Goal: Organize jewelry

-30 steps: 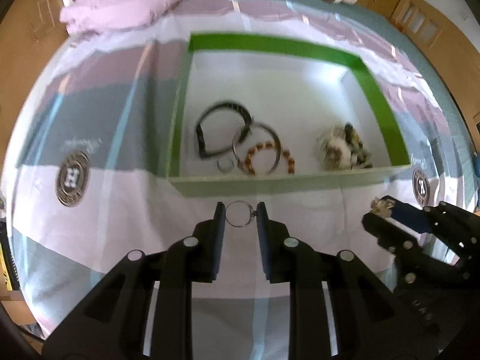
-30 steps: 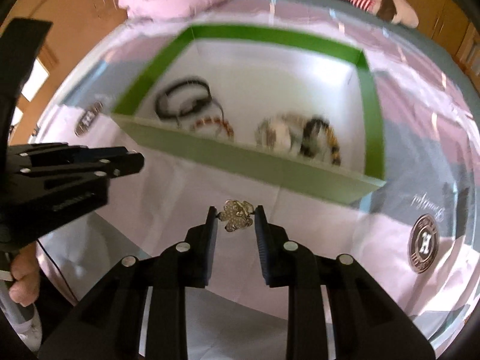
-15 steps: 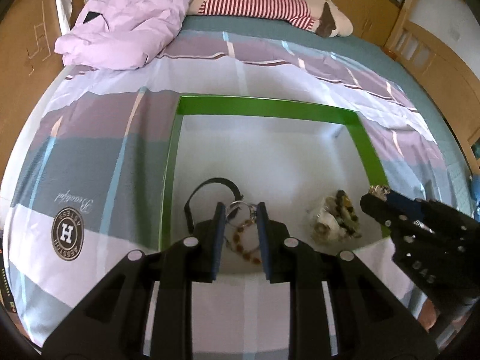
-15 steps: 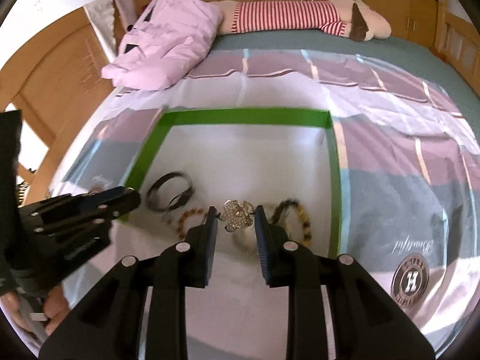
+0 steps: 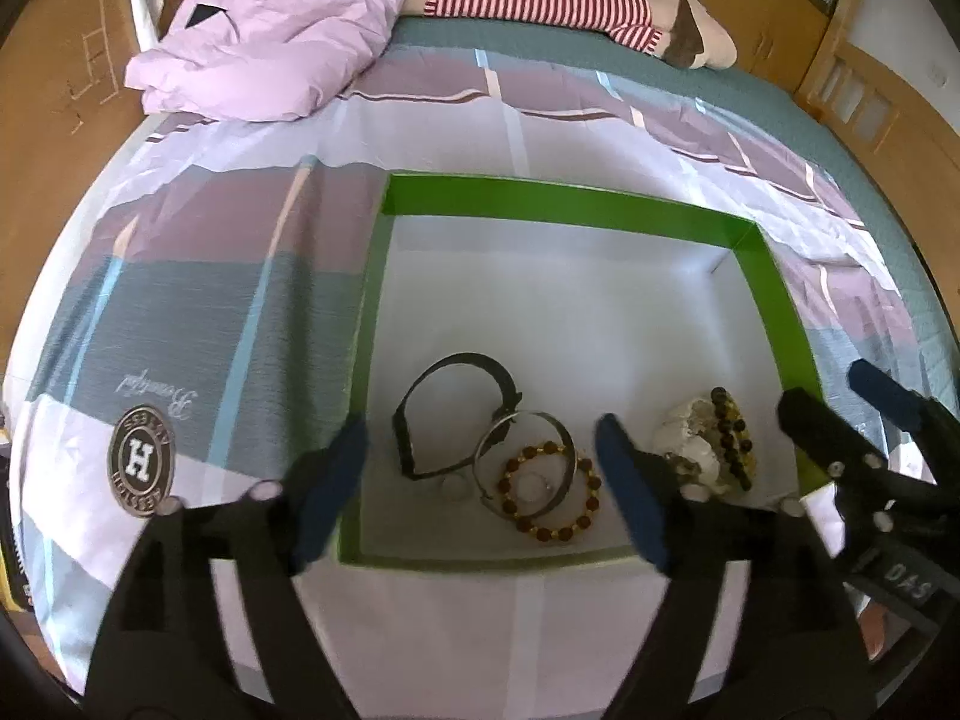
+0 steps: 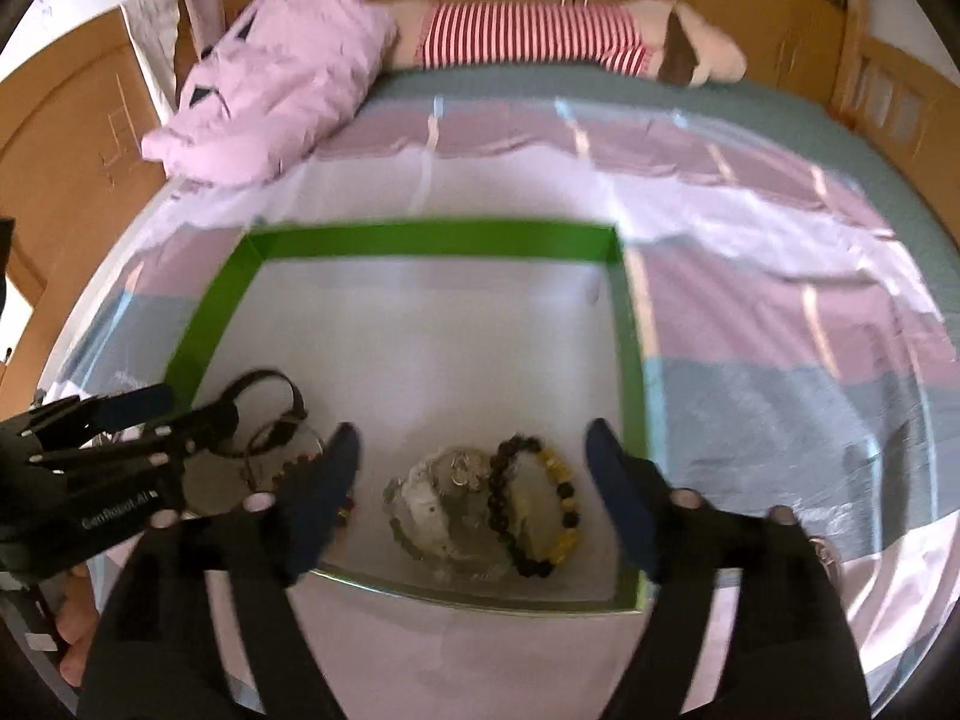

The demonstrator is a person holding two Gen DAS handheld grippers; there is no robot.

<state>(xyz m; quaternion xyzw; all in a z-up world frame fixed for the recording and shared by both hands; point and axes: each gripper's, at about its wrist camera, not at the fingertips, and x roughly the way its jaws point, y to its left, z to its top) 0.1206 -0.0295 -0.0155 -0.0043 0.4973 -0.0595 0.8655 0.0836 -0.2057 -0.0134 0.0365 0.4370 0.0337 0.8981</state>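
Both grippers hung over the green-rimmed box. The left gripper had just spread wide, empty, above the beaded bracelet at six o'clock. The right gripper likewise gaped over what looked like a flower brooch.

You've let go on both sides. Your left gripper had a small silver ring pinched half a second back; its jaws have just sprung wide and the ring now lies inside the beaded bracelet. Same with your right gripper: the flower brooch dropped onto the pale pile in the green box.
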